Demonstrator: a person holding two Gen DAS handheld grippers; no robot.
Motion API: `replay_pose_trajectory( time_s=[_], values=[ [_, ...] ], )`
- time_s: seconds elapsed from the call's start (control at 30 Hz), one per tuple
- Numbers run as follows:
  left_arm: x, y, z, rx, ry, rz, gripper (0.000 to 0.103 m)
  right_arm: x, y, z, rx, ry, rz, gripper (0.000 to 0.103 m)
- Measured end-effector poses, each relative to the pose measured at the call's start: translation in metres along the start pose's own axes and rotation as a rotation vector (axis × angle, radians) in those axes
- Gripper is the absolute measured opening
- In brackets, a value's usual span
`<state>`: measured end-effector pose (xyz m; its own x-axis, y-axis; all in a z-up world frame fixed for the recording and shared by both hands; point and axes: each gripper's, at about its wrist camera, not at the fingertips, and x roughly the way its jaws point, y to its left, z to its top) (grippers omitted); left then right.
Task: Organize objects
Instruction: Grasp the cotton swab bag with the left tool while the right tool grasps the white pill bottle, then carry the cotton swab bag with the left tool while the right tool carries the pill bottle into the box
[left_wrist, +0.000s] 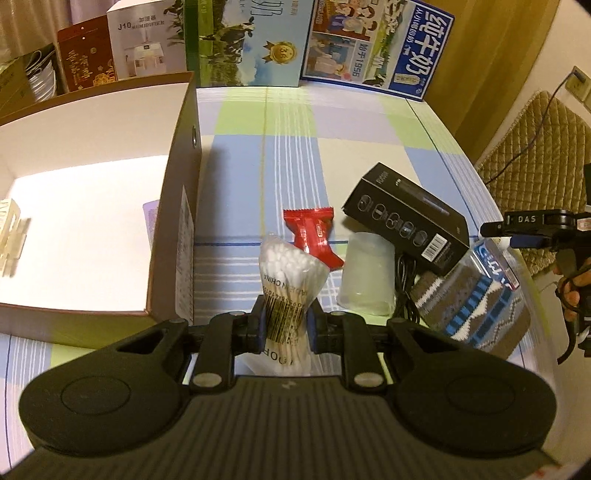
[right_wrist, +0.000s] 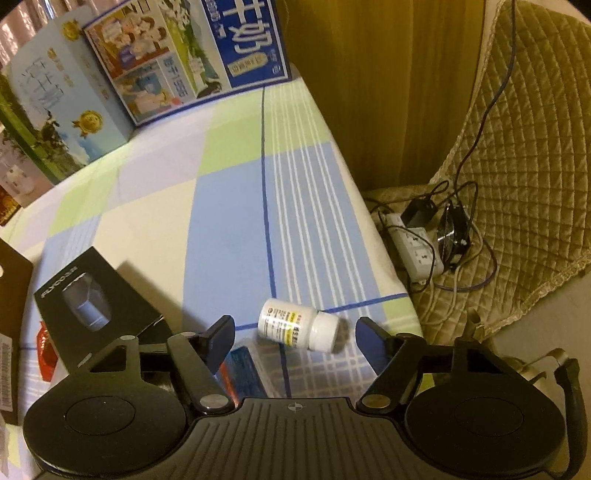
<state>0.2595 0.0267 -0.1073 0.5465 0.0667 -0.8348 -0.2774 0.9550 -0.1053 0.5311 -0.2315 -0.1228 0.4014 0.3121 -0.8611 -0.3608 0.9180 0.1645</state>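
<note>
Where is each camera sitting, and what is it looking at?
Left wrist view: sits on the left tongs, looking down at the bag of cotton swabs they pinch, beside the open box; a hand holding the other tool shows at right.
Right wrist view: sits on the right tongs, looking down at a white pill bottle lying between their parted fingers, untouched.
Both show the checked tablecloth, black box and milk cartons.

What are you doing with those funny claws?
Someone is tidying a table with a claw in each hand. The left claw is shut on a bag of cotton swabs, right beside a big open box. The right claw is open around a small white pill bottle lying on its side, not gripping it yet.
</note>
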Motion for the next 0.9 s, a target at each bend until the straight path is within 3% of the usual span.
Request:
replay_pose_trajectory(
  time_s=[0.17,0.37,0.57,0.9],
  values=[
    [-0.001,0.004,0.006,-0.014,-0.008,0.006,0.017,0.009,0.002,0.002,0.012,0.011,0.000,0.045],
    [-0.007,0.006,0.013,-0.015,-0.028,0.002,0.017,-0.007,0.004,0.000,-0.021,-0.042,0.007,0.044],
    [-0.017,0.009,0.022,-0.016,-0.058,-0.010,0.017,-0.046,0.014,0.001,-0.032,-0.109,0.082,0.044],
    [-0.051,0.029,0.036,-0.049,-0.147,-0.033,0.017,-0.105,0.080,-0.007,-0.141,-0.190,0.236,0.044]
  ],
)
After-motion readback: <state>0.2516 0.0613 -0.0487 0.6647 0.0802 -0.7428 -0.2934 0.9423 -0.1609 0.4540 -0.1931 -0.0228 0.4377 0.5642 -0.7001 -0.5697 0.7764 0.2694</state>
